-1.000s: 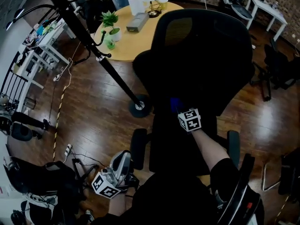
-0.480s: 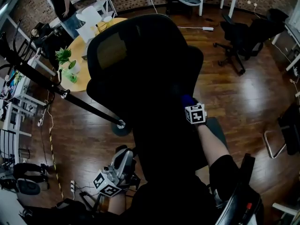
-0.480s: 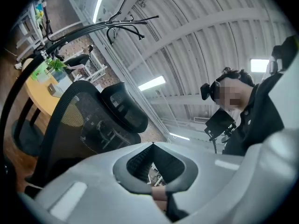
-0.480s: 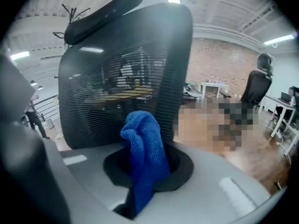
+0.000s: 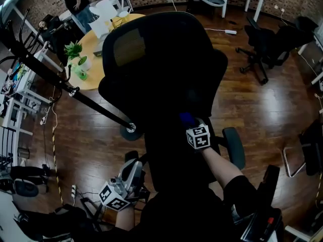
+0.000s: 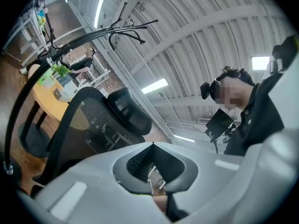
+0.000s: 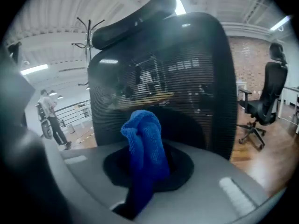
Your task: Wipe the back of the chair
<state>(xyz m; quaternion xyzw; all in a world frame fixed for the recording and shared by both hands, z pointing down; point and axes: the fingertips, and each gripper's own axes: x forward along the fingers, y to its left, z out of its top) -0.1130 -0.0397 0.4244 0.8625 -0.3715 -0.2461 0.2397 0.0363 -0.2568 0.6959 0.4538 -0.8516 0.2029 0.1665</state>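
Currently your right gripper (image 7: 145,174) clamps a blue cloth (image 7: 142,141) by the chair back (image 7: 187,78). Your left gripper (image 6: 153,146): jaws together, empty.

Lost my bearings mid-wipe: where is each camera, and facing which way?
Head view: person's head, steeply down on the chair back; right forearm, right tool, left tool show.
Left tool view: on left tool, low, tilted up past shut empty jaws at chair back, ceiling, person.
Right tool view: on right tool, facing the chair back; jaws shut on blue cloth.
Shared: all show the chair back.
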